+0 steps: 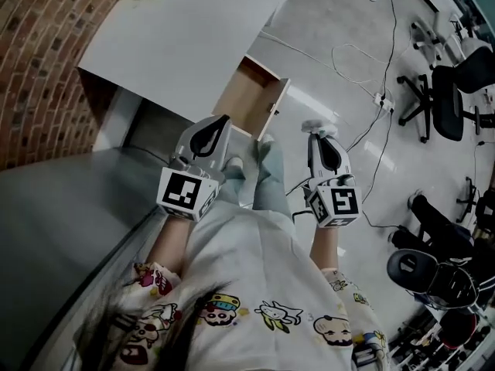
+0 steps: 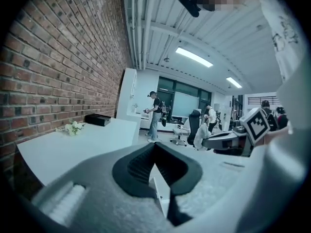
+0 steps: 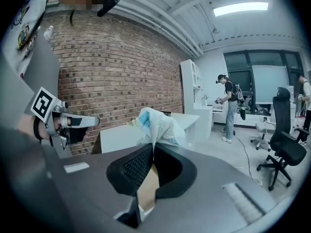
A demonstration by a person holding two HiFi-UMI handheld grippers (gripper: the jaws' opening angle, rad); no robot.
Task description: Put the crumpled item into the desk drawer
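Note:
The white desk (image 1: 193, 29) stands against the brick wall, and its wooden drawer (image 1: 246, 91) is pulled out toward me. My right gripper (image 1: 319, 135) is held over the floor just right of the drawer, shut on the crumpled item (image 1: 317, 125). In the right gripper view the crumpled item (image 3: 158, 123) is a pale blue-white wad sticking up from the tips of the right gripper (image 3: 153, 147). My left gripper (image 1: 222, 120) hovers at the drawer's near left corner. In its own view the left gripper (image 2: 154, 144) has its jaws together with nothing between them.
A brick wall (image 1: 39, 60) runs along the left. Small flowers (image 2: 73, 127) and a black box (image 2: 97, 119) lie on the desk. Cables and a power strip (image 1: 380, 99) cross the floor at right, near black office chairs (image 1: 452, 91). People stand far back in the room (image 3: 228, 106).

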